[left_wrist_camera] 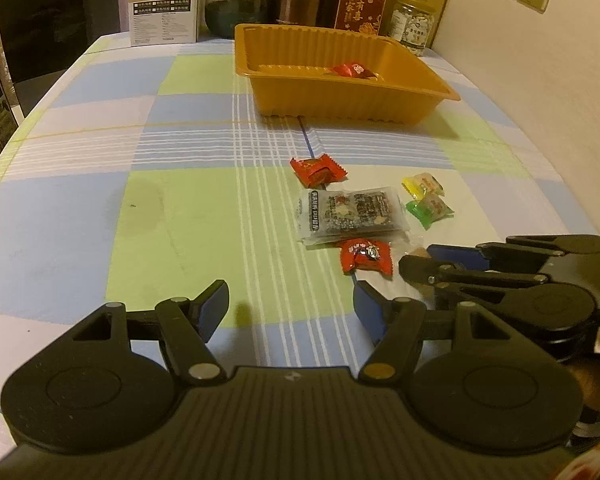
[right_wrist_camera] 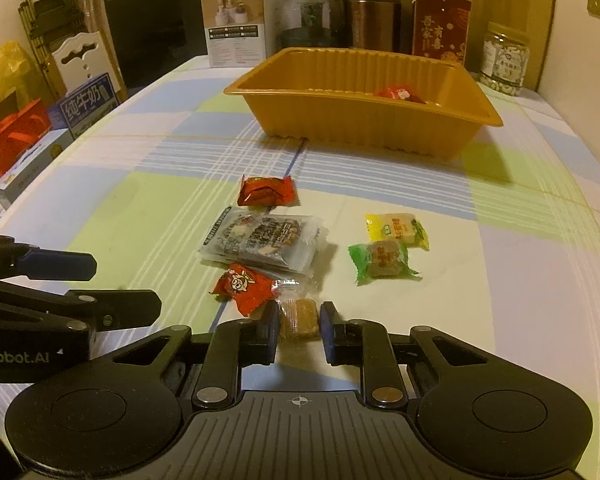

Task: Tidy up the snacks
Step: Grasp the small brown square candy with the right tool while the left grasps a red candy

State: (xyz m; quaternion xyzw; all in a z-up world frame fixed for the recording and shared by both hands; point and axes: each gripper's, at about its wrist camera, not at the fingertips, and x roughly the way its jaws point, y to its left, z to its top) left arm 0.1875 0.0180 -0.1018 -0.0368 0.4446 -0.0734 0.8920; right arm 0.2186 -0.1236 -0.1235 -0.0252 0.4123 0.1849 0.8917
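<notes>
One red candy (right_wrist_camera: 396, 93) lies in our orange tray (right_wrist_camera: 340, 120) at 12 o'clock, six snacks remain on the tablecloth (right_wrist_camera: 140, 208); right gripper (right_wrist_camera: 299, 326) pinches the brown candy (right_wrist_camera: 298, 318), left gripper (left_wrist_camera: 290, 310) released.

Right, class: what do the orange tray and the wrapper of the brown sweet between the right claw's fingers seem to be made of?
Orange tray: looks like thin moulded plastic, semi-glossy; its ribbed walls and rolled rim suggest it.
Brown sweet: wrapper seems clear plastic film, since the brown block shows through and its crimped end glints. The right claw brackets it.
</notes>
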